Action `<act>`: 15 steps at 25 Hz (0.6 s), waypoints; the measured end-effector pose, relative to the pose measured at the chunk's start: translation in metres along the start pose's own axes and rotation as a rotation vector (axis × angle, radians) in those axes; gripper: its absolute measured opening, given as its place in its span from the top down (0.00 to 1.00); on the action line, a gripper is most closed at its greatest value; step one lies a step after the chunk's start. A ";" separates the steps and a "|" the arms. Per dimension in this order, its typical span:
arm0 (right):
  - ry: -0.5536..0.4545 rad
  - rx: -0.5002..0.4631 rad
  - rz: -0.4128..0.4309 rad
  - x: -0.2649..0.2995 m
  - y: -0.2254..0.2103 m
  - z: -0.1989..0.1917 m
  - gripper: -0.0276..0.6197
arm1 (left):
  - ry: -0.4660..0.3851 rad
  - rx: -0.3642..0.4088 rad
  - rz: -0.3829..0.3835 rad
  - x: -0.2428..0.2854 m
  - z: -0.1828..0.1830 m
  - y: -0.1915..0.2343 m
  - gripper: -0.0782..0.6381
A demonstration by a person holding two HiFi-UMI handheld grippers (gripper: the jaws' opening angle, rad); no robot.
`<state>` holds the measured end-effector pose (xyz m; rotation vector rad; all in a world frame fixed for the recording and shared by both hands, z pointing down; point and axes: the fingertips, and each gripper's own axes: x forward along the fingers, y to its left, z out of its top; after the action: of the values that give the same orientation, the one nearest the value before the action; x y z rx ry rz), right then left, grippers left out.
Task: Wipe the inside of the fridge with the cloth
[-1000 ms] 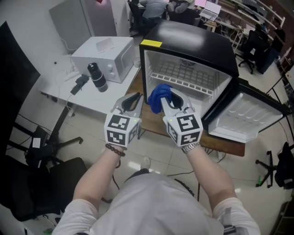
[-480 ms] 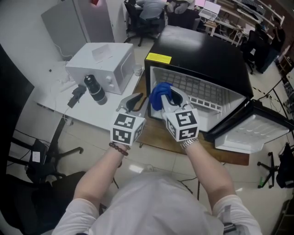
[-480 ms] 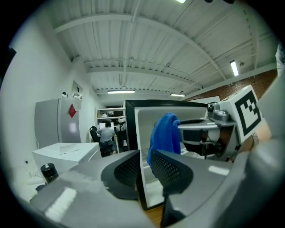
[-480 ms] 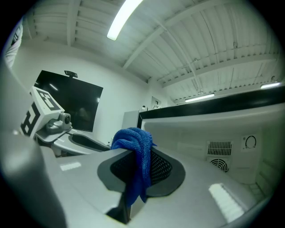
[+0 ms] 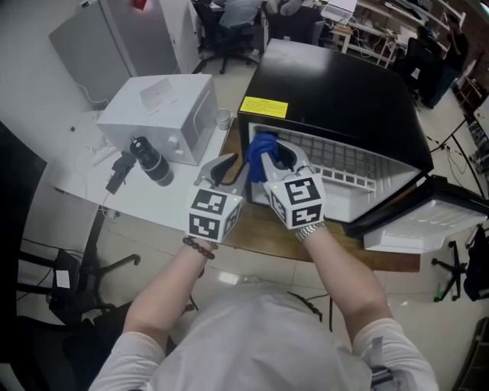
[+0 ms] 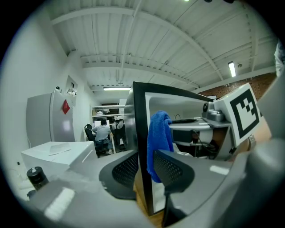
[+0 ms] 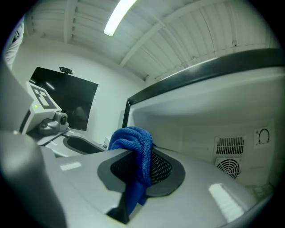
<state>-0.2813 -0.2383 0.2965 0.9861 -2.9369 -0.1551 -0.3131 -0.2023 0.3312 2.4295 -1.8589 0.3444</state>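
A black mini fridge (image 5: 336, 84) stands open, showing a white inside and a wire shelf (image 5: 336, 164). My right gripper (image 5: 273, 160) is shut on a blue cloth (image 5: 260, 153) at the left side of the opening. In the right gripper view the cloth (image 7: 133, 142) hangs bunched between the pads (image 7: 160, 167), with the fridge's back wall (image 7: 200, 129) ahead. My left gripper (image 5: 223, 169) hovers just left of the fridge; its jaws are opening with nothing between them. In the left gripper view the fridge's front edge (image 6: 140, 133) and the cloth (image 6: 160, 133) lie beyond its jaws.
The fridge door (image 5: 428, 221) hangs open to the right. A white microwave (image 5: 157, 114) and a black bottle (image 5: 151, 162) sit on the white table (image 5: 130, 195) to the left. The fridge rests on a wooden table (image 5: 306, 248). People sit at desks behind (image 5: 237, 15).
Both grippers have moved forward toward the fridge. The blue cloth has gone from in front of the opening to its upper left edge. The left jaws stand a little wider apart.
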 end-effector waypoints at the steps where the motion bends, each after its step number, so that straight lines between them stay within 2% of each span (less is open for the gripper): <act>1: -0.004 -0.001 -0.003 0.002 -0.001 0.000 0.88 | 0.003 -0.003 -0.005 0.002 -0.002 0.001 0.75; 15: -0.016 0.026 -0.069 0.022 -0.028 -0.007 0.89 | -0.007 -0.002 -0.054 0.009 -0.005 0.001 0.73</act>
<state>-0.2817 -0.2747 0.3006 1.0955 -2.9274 -0.1284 -0.3122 -0.2097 0.3383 2.4775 -1.7917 0.3311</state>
